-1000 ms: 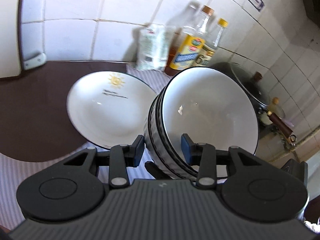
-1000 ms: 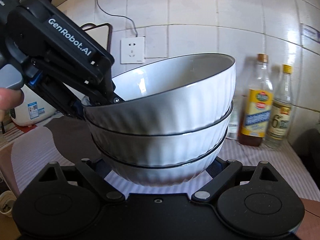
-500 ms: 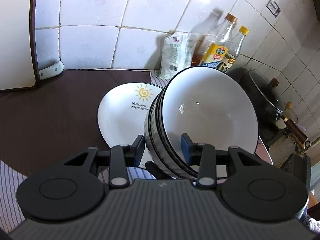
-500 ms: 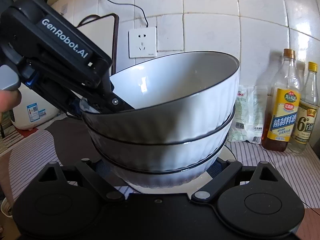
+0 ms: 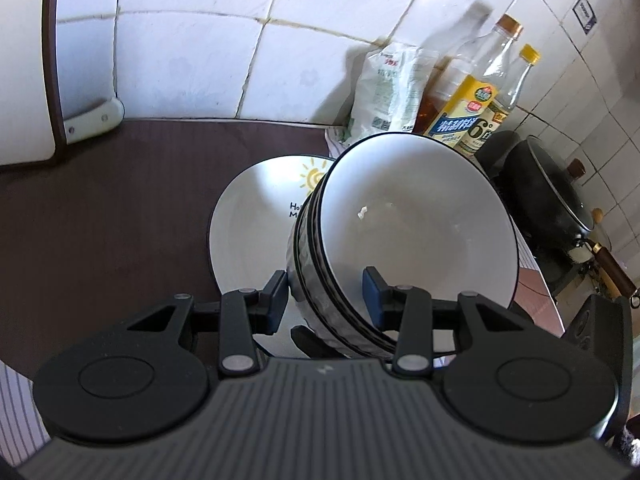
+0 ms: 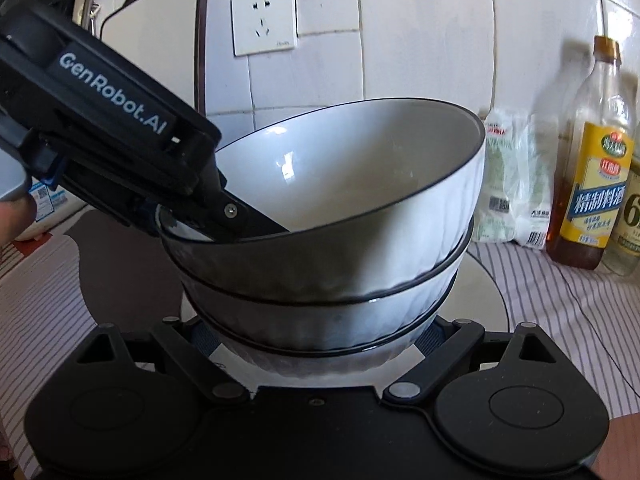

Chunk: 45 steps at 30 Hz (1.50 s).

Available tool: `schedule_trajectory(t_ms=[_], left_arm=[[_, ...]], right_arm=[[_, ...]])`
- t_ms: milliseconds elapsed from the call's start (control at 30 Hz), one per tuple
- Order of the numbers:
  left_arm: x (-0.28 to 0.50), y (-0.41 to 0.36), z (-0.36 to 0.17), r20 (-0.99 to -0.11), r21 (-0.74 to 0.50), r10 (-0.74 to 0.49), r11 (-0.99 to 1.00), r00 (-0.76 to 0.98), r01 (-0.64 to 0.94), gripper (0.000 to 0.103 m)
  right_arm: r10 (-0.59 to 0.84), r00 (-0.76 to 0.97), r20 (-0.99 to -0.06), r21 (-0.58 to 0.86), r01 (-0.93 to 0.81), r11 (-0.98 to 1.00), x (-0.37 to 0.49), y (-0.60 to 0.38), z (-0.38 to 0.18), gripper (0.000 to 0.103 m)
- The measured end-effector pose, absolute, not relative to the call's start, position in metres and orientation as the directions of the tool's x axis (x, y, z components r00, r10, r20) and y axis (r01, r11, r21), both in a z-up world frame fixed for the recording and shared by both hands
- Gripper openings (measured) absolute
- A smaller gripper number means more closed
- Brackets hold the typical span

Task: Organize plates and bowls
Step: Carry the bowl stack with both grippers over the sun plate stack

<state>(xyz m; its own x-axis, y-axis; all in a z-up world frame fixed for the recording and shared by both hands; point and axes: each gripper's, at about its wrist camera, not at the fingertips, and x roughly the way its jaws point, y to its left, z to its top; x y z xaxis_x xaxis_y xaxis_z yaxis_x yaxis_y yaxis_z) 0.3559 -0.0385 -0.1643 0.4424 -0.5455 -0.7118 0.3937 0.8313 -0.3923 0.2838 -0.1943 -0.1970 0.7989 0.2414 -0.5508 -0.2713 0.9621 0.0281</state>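
Stack of ribbed white bowls [image 5: 408, 232], left claw [image 5: 325, 300] pinching its rims, right claw [image 6: 316, 344] cradling its base, round glossy plate [image 5: 256, 232] beneath.

"GenRobot.AI" on left gripper [image 6: 224, 200], "6°" on bottle label [image 5: 478, 130], "精制料酒" on oil bottle [image 6: 596, 200]

The three stacked bowls [image 6: 332, 216] are white inside, each with a thin black rim line, and their ribbed outsides look white to grey in shadow. The plate [image 5: 256, 232] is white with a yellow sun drawing and small black lettering. The counter [image 5: 100, 216] under it is dark brown, and the cloth [image 6: 560, 292] to the right is white with thin purple-grey stripes. The wall tiles [image 5: 192, 52] are white with grey grout. The near bottle [image 6: 592, 172] has a yellow label, a gold-brown cap and brown liquid at the bottom. The bag [image 5: 394, 84] is white with green print. The pot [image 5: 548, 196] at far right is black.
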Motion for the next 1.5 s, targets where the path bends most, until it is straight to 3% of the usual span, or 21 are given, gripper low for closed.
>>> schedule_trajectory(t_ms=[367, 800, 1333, 1500], left_arm=[[0.365, -0.046, -0.180, -0.711, -0.423, -0.539, 0.841, 0.451, 0.338, 0.040], [0.364, -0.054, -0.182, -0.733, -0.401, -0.484, 0.875, 0.478, 0.271, 0.045], [0.356, -0.058, -0.171, -0.728, -0.307, -0.382, 0.924, 0.570, 0.227, 0.045], [0.351, -0.065, -0.164, -0.728, -0.218, -0.315, 0.948, 0.609, 0.230, 0.049]], right_arm=[[0.221, 0.765, -0.604, 0.049, -0.241, 0.969, 0.296, -0.197, -0.202, 0.095], [0.131, 0.771, -0.623, -0.046, -0.203, 0.978, 0.294, -0.193, -0.203, 0.097], [0.093, 0.800, -0.593, -0.085, -0.177, 0.981, 0.280, -0.193, -0.201, 0.098], [0.086, 0.802, -0.591, -0.072, -0.159, 0.985, 0.281, -0.195, -0.201, 0.098]])
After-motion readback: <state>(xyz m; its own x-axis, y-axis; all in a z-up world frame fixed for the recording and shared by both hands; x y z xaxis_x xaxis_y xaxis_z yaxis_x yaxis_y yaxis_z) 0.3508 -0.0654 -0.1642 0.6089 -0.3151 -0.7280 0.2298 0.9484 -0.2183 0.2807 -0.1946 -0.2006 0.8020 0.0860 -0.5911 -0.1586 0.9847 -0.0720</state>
